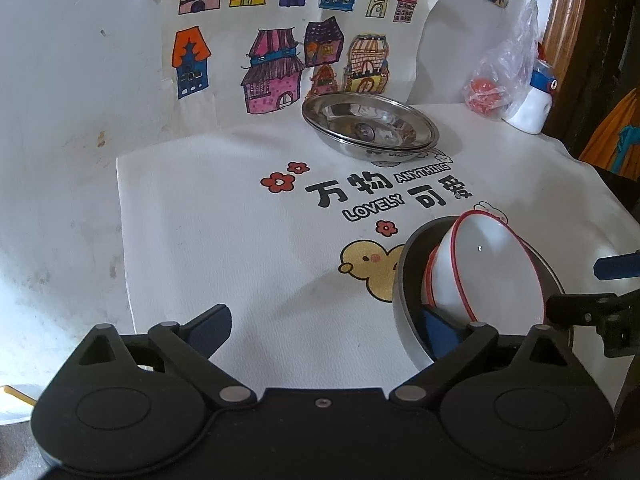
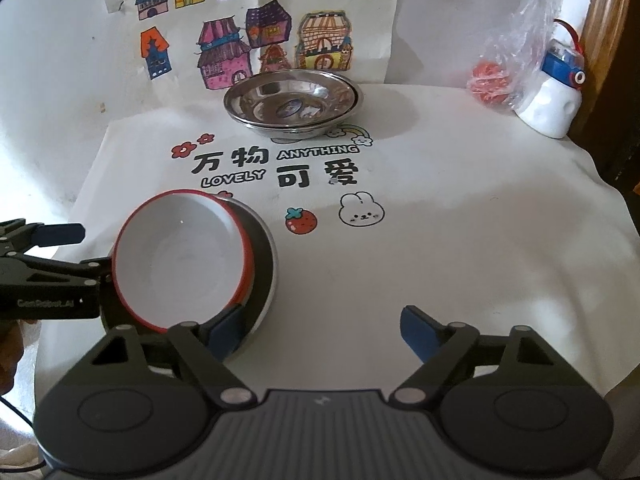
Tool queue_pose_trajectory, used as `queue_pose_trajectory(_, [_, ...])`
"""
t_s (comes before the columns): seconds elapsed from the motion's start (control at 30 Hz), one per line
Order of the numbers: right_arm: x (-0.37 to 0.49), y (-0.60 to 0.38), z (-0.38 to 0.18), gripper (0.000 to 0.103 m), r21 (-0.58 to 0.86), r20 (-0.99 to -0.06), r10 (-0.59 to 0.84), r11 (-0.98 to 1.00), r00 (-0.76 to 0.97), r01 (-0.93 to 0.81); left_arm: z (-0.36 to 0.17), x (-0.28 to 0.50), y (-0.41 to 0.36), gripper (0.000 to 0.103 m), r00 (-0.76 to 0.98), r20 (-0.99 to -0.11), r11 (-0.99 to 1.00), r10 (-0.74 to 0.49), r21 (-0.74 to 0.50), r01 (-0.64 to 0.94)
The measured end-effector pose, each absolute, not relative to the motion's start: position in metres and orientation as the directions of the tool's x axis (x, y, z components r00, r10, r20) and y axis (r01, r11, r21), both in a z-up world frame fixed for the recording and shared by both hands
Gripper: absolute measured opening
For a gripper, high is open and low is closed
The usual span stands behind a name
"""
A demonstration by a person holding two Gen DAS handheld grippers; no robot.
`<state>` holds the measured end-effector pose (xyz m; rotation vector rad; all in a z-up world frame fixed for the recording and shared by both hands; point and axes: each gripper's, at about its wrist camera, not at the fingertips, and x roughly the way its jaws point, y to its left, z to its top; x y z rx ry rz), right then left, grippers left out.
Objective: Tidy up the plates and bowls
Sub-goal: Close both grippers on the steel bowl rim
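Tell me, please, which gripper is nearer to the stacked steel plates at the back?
Neither clearly: the left gripper and right gripper both flank the tilted white bowl, far from the steel plates.

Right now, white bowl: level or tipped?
Tipped: the white bowl leans inside the grey bowl, its red rim slanted well off level.

1. White wall [image 2: 48,60], scuffed, with a houses drawing [image 2: 248,28] taped on.
2. Table under a white printed cloth [image 2: 460,220].
3. Wooden frame [image 2: 600,20] at right.
4. Soft daylight.
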<state>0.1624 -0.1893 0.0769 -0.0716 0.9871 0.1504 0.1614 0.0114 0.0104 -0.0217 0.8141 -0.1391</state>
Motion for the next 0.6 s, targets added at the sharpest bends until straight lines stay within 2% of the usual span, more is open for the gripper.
queue_pose_trajectory(0.27, [0.170,-0.192,0.079,0.076,0.060,-0.861,0.140,0.982,0.488,-0.177,0.010,0.163,0.012,0.089,0.674,-0.721,0.987,-0.157,-0.095,0.128])
queue_pose_trajectory(0.37, [0.174,-0.193,0.080,0.068,0.099,-0.870,0.171,0.979,0.463,-0.176,0.010,0.163,0.011,0.085,0.675,-0.718,0.985,-0.169,-0.105,0.135])
queue_pose_trajectory(0.5, [0.178,-0.194,0.080,0.058,0.131,-0.875,0.195,0.977,0.442,-0.171,0.011,0.164,0.012,0.075,0.672,-0.714,0.980,-0.198,-0.136,0.144])
queue_pose_trajectory(0.6, [0.179,-0.193,0.080,0.057,0.132,-0.879,0.195,0.977,0.435,-0.169,0.012,0.163,0.011,0.066,0.673,-0.708,0.977,-0.214,-0.146,0.157])
